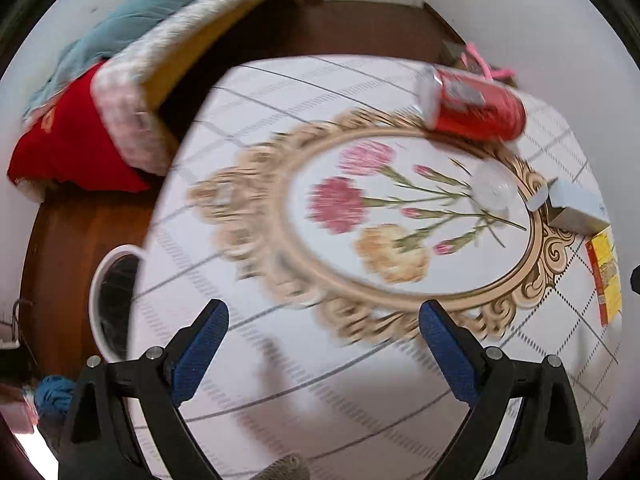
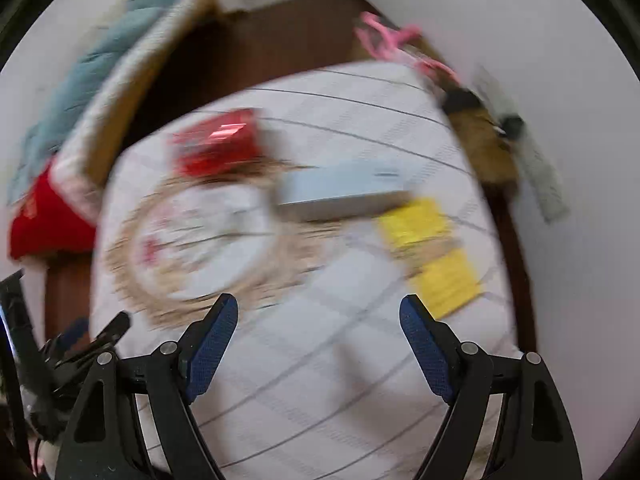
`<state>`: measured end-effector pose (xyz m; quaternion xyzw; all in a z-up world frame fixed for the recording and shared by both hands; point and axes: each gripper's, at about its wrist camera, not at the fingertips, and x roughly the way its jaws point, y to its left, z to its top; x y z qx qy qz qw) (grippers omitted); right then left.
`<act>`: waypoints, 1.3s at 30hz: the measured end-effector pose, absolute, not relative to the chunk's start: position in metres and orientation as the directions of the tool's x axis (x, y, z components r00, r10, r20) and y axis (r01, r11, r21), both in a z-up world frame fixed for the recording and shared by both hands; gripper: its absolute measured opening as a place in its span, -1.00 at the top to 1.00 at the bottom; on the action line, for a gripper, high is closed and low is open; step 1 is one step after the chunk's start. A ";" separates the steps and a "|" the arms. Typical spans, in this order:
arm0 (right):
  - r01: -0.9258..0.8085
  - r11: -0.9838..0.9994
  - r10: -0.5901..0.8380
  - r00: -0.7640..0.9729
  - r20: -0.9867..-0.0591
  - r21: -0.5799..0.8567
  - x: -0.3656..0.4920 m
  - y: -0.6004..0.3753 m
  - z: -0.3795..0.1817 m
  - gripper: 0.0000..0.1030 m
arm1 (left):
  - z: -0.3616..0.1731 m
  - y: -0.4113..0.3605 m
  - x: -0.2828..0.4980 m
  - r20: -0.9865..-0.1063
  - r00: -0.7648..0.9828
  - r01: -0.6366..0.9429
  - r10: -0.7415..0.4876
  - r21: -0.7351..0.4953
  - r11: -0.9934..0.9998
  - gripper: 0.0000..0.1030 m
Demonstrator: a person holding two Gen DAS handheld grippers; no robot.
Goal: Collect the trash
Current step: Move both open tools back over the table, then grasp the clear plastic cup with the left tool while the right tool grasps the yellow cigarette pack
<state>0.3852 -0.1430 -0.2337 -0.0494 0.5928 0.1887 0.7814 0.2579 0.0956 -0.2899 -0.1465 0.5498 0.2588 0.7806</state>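
Both tongs, left tongs and right tongs, hang with blue pads spread apart and nothing between them over the flowered table. A red can lies at one o'clock, a pale box and yellow packet at three, a white bin at nine.

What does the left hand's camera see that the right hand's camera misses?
Only the left wrist view shows the white bin beside the table and a clear cup. Only the right wrist view shows the grey strip against the wall. Both show the red can, pale box, yellow packet and flowered tablecloth.
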 end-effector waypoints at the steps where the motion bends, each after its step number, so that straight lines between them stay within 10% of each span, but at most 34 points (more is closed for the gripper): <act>1: -0.346 0.929 0.215 0.217 -0.952 0.131 0.395 -0.147 -0.240 -0.64 | -0.295 0.090 0.270 -0.935 0.256 -0.551 0.246 0.068 0.832 -0.89; 18: -0.323 0.946 0.066 0.177 -0.982 0.005 0.459 -0.156 -0.310 -0.65 | -0.309 0.051 0.382 -0.937 0.324 -0.372 0.134 0.005 0.928 -0.86; 25: -0.318 0.948 0.065 0.169 -0.984 0.008 0.463 -0.162 -0.315 -0.65 | -0.318 0.053 0.401 -0.942 0.316 -0.350 0.114 -0.004 0.937 0.24; 39: -0.366 0.930 0.053 0.213 -0.976 -0.030 0.441 -0.149 -0.314 -0.26 | -0.306 0.052 0.358 -0.933 0.320 -0.380 0.166 0.034 0.924 0.29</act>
